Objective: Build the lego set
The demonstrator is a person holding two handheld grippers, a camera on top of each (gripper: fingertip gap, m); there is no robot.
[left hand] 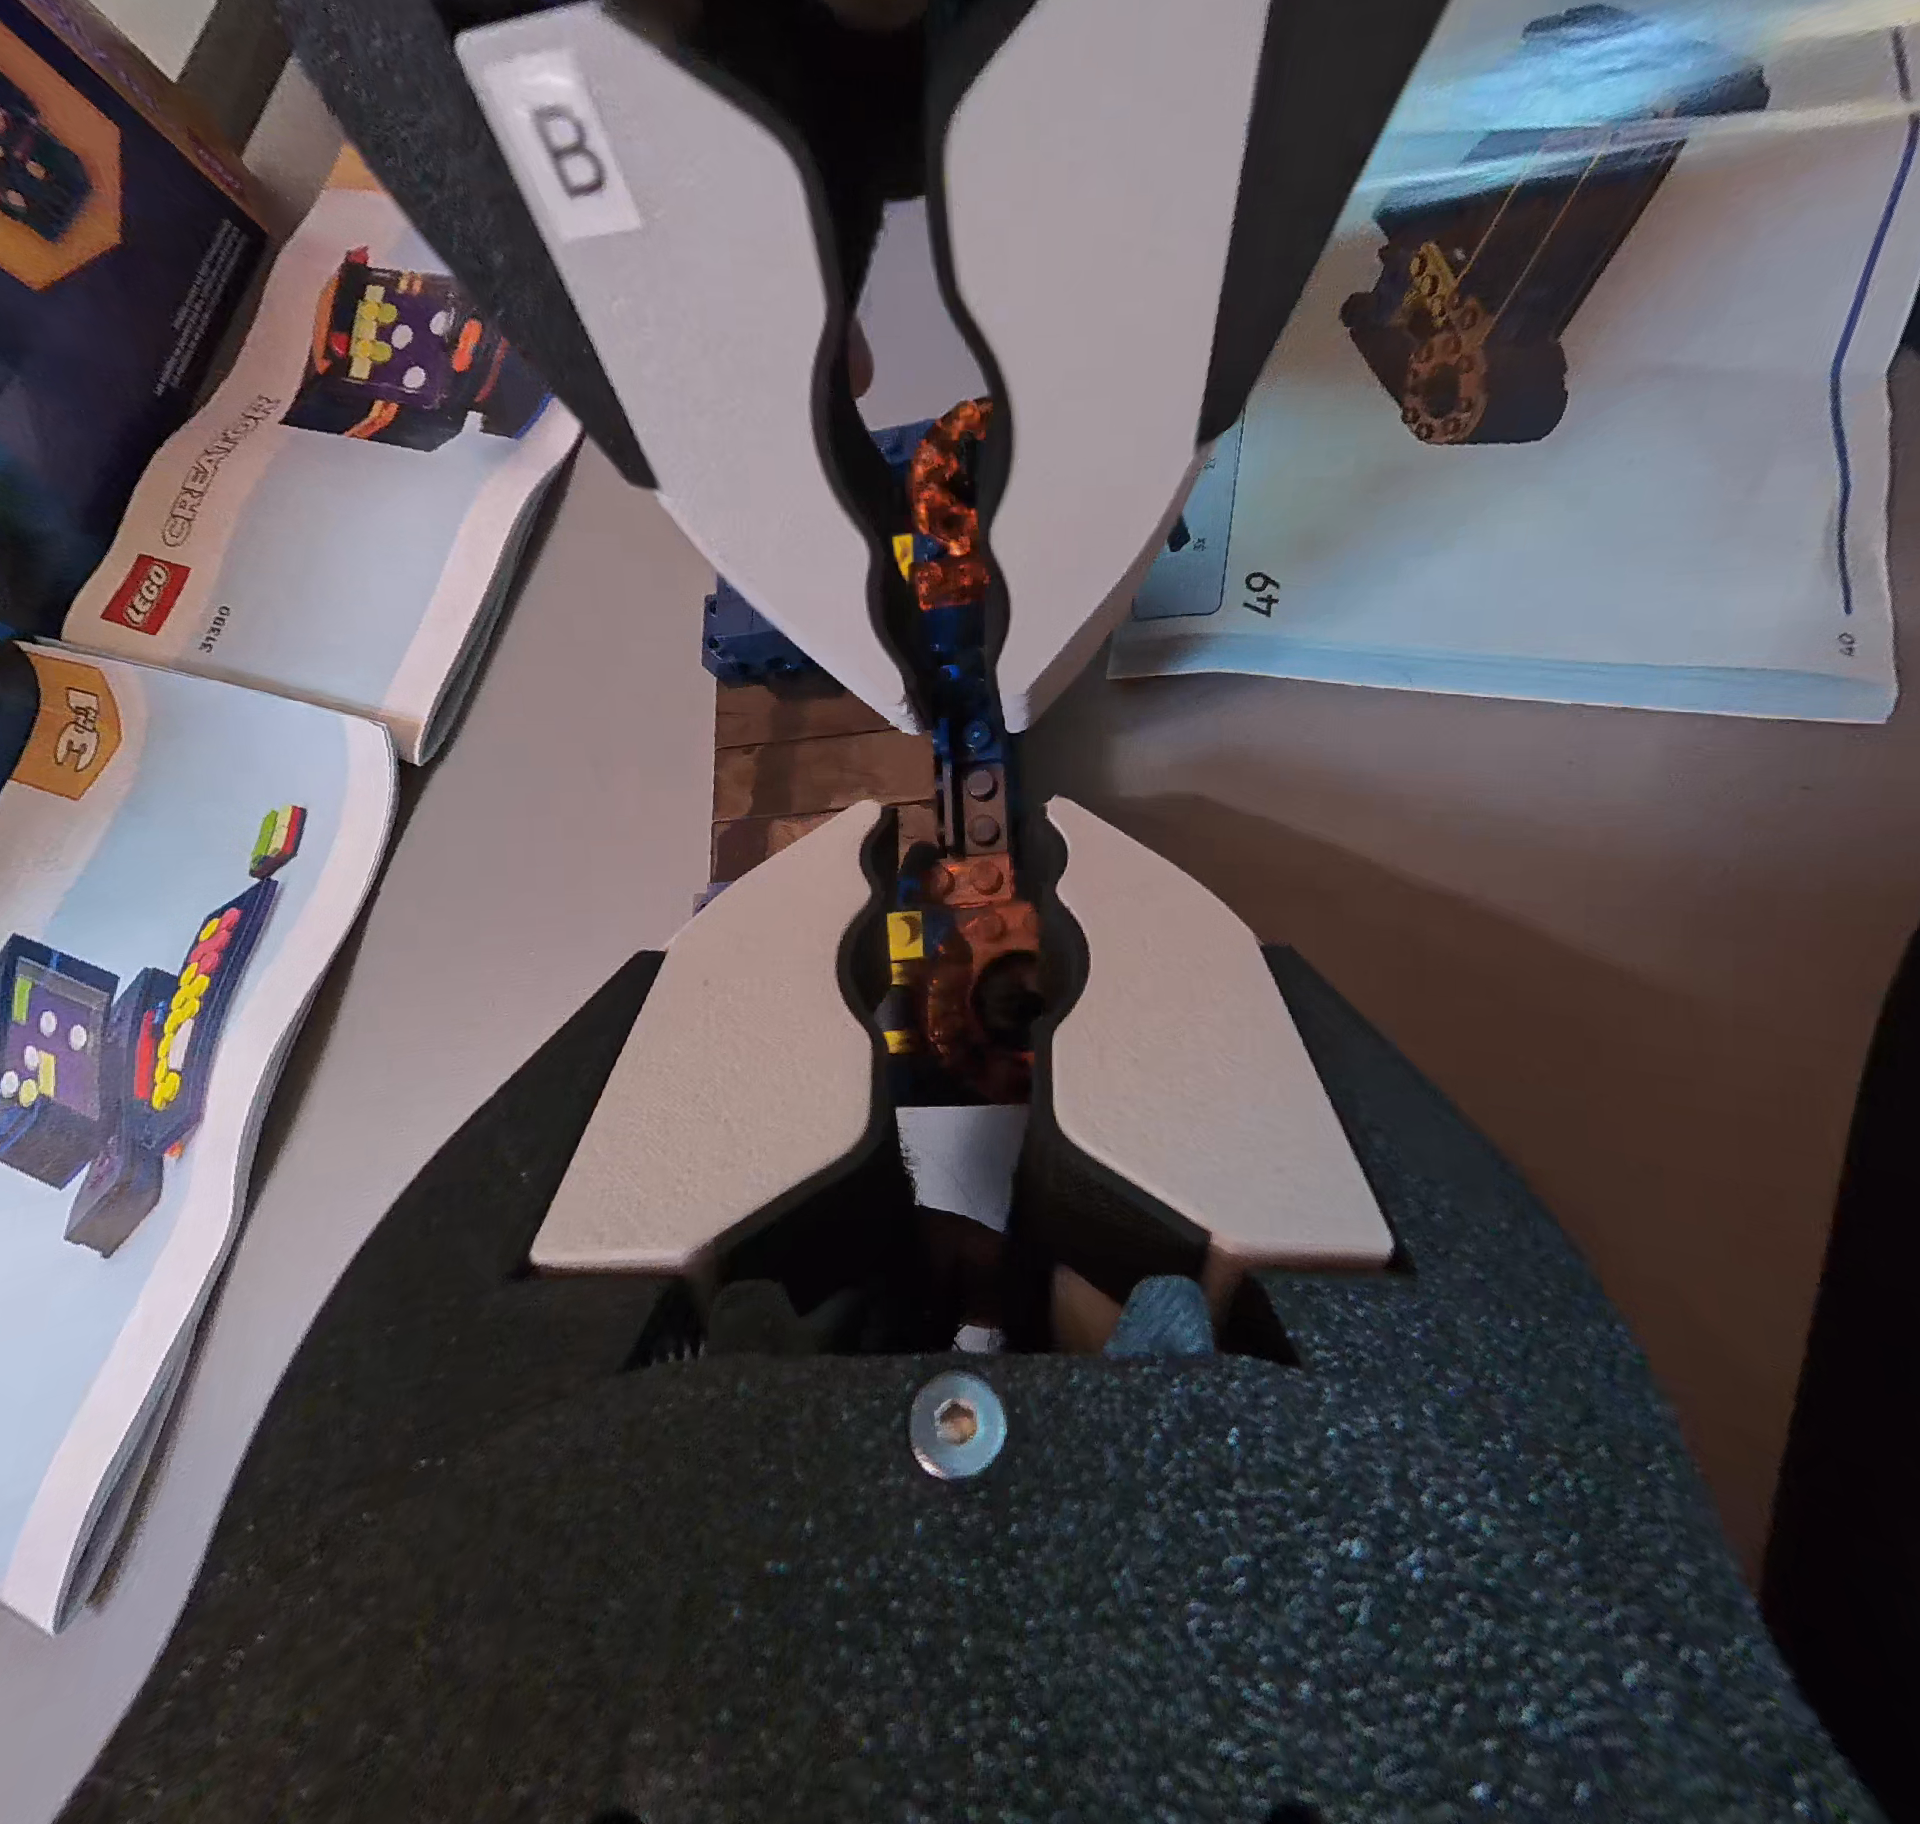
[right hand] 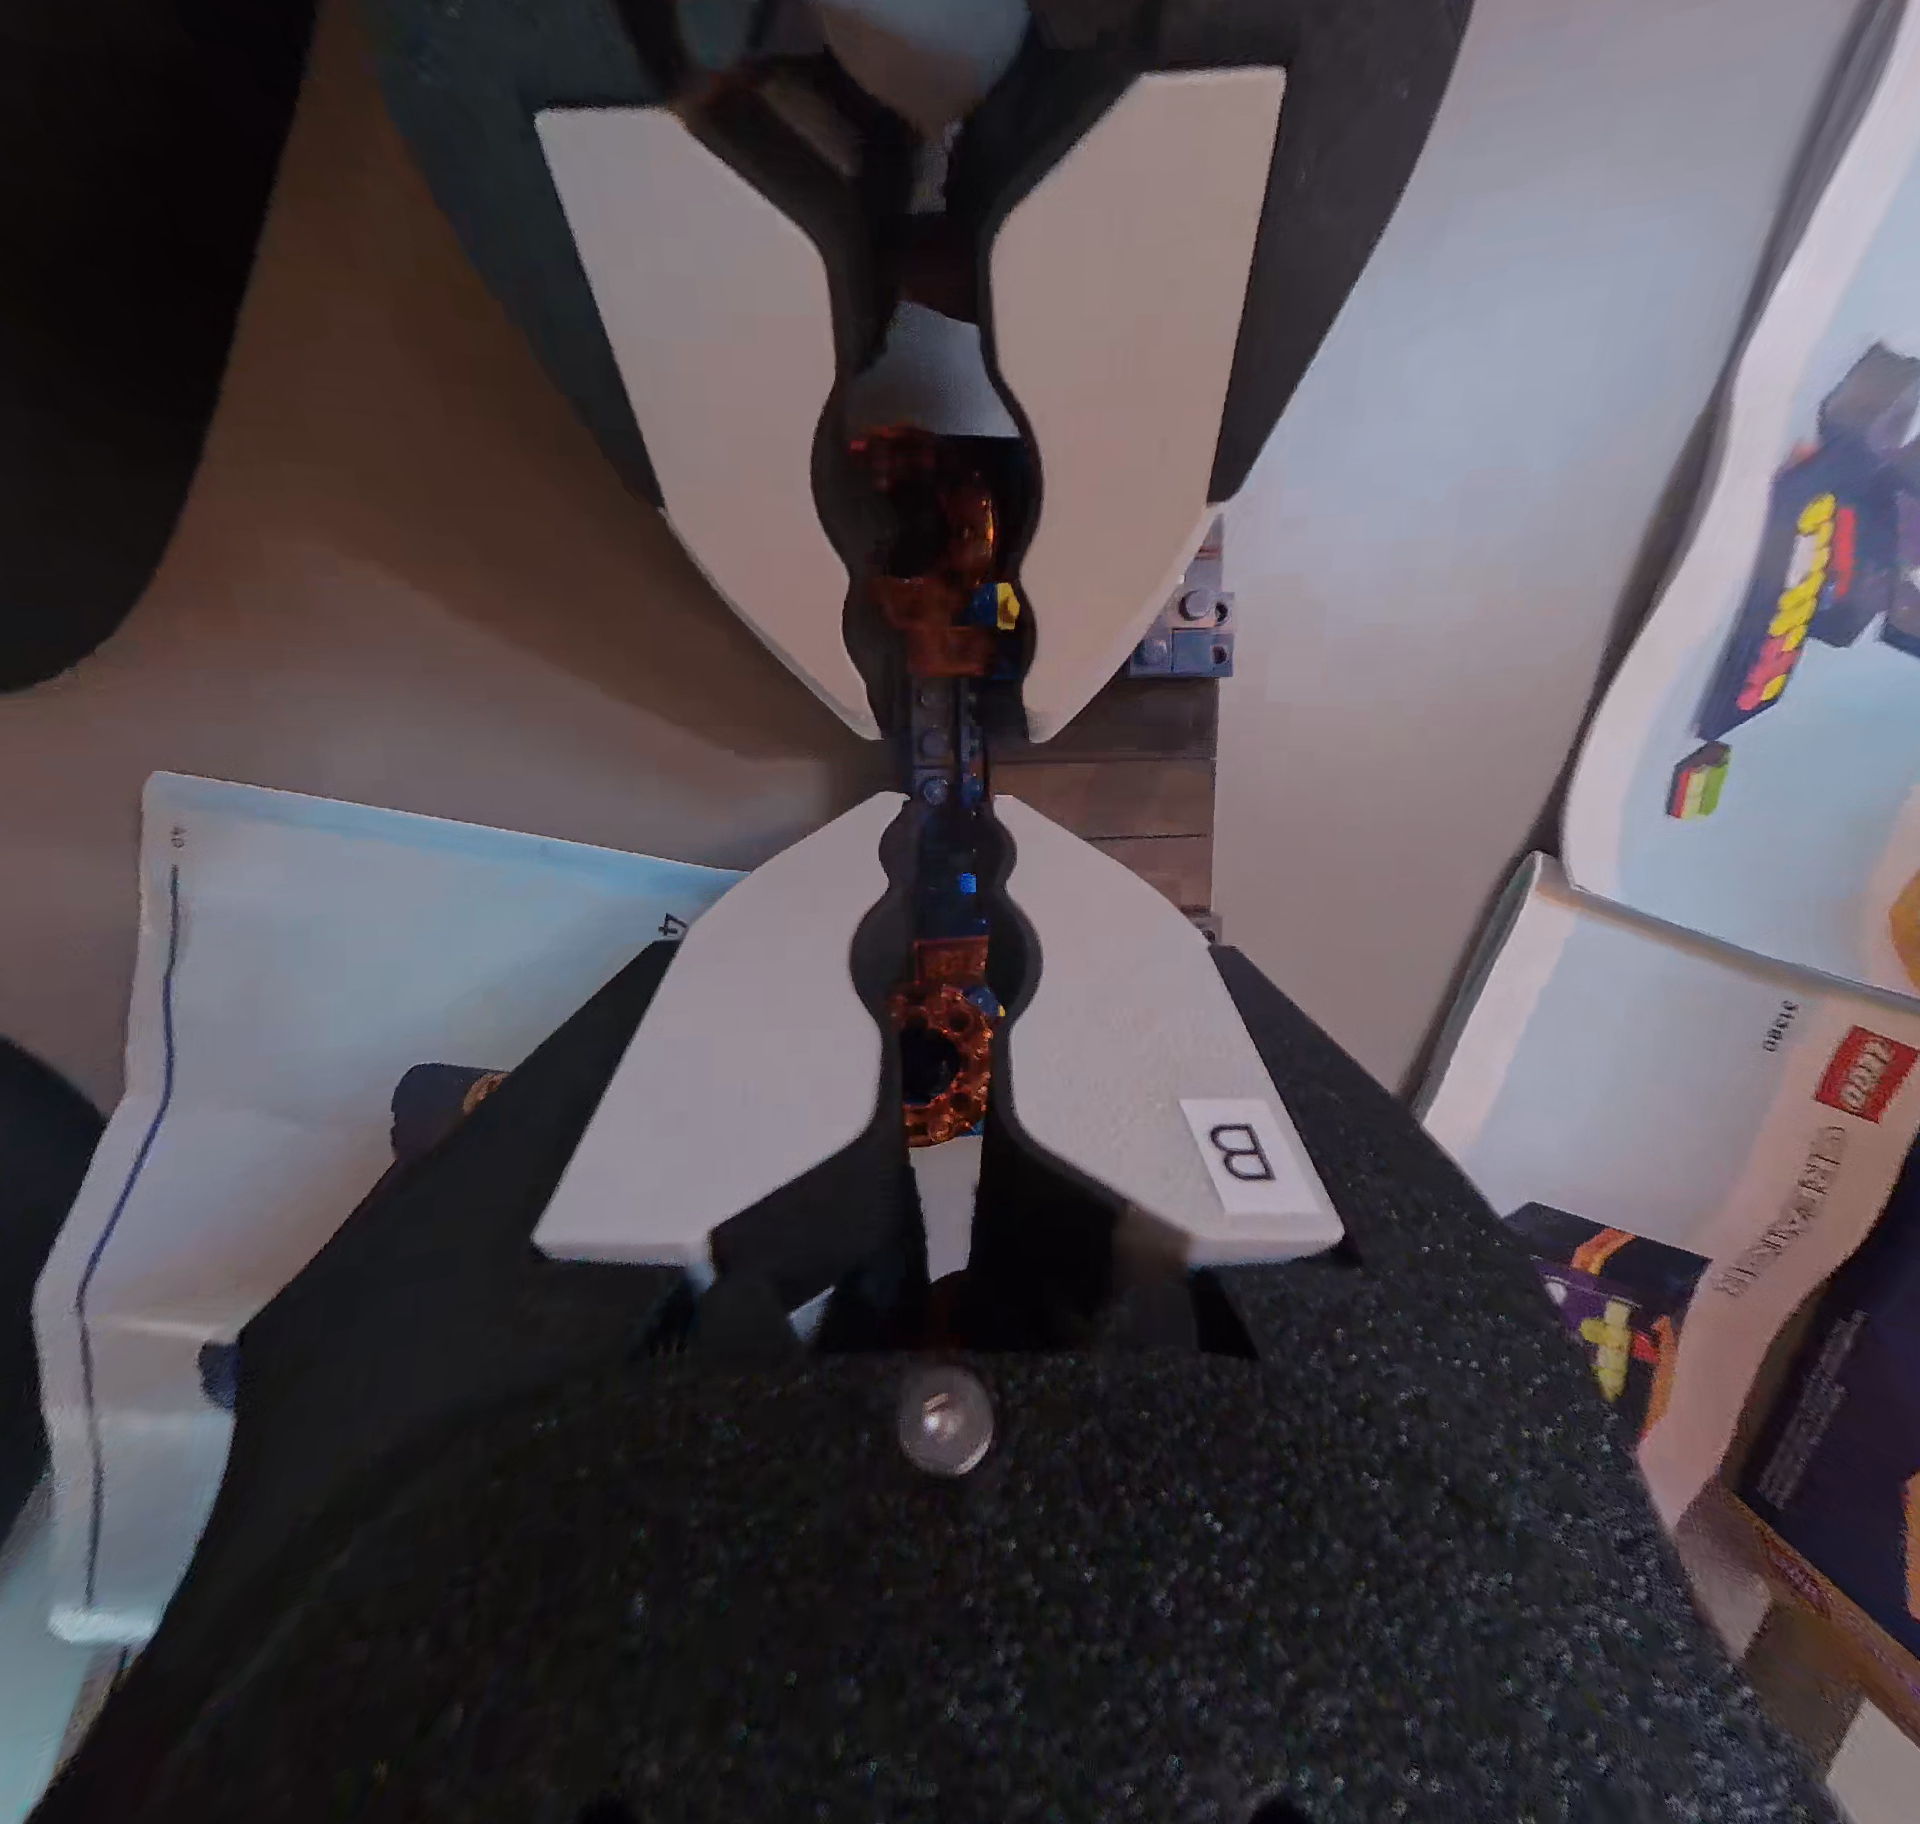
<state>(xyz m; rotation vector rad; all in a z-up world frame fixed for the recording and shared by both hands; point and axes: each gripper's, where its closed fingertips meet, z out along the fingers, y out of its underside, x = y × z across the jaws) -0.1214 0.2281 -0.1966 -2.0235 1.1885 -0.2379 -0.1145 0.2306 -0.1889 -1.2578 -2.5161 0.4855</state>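
Both grippers are pointed tip to tip, and one long brick build (left hand: 971, 818) is pinched between them, so each wrist view shows its own white fingers at the bottom and the other gripper's fingers coming in from the top. The left gripper (left hand: 961, 829) is closed down to a narrow slot, and its end of the build is wedged in the wavy cut-out between the pads, an orange transparent round piece and a little yellow tile sitting right there. The right gripper (right hand: 940, 818) is clamped even tighter on the opposite end, where another orange ring piece and a blue stretch are caught between its fingers (right hand: 1091, 1026). The build itself is a thin bar: dark blue and dark grey studded plates in the middle, brownish-orange bricks and clear orange bits at each end. Only a short middle section is left bare between the two sets of fingertips. It's held up above the table (left hand: 582, 652), over a brown and blue brick block (left hand: 800, 735) lying below. An open instruction page (left hand: 1558, 424) is seen on one side, two closed booklets (left hand: 312, 548) on the other, and a dark box (left hand: 94, 216) is tucked into the corner past them.
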